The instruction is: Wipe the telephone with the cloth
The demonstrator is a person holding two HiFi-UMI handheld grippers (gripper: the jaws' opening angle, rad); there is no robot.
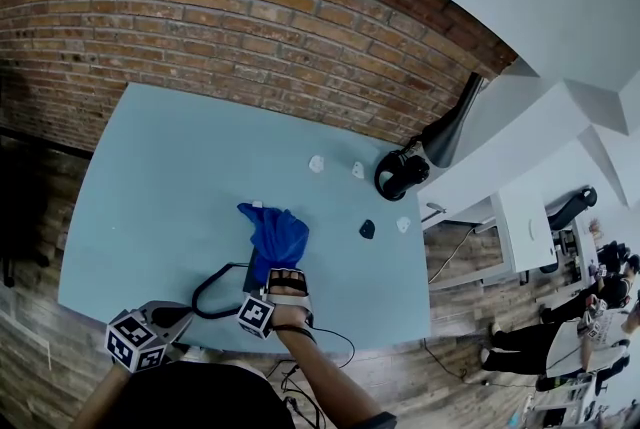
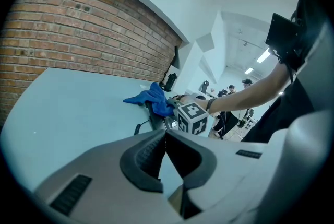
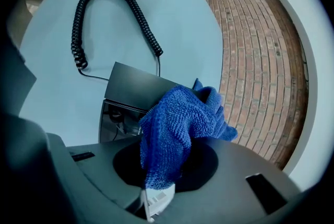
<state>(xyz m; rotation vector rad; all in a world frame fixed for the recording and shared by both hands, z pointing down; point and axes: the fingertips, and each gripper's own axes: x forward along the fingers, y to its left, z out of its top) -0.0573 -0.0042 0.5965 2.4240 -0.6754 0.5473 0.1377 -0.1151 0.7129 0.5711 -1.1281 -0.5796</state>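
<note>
A blue cloth (image 1: 275,235) lies bunched over the dark telephone (image 3: 136,88) near the table's front edge. My right gripper (image 1: 287,275) is shut on the near end of the cloth (image 3: 176,126), which drapes forward onto the phone's top. The phone's black coiled cord (image 3: 93,14) loops away over the table (image 1: 170,167). My left gripper (image 1: 170,319) hovers at the front left corner, apart from the phone; in its own view the left gripper (image 2: 166,137) is shut with nothing in it, looking toward the cloth (image 2: 155,98).
Black headphones (image 1: 400,174) sit at the table's far right, with small white pieces (image 1: 316,163) and a small black item (image 1: 367,229) nearby. A brick wall (image 1: 250,27) runs behind the table. People (image 1: 590,307) stand far off to the right.
</note>
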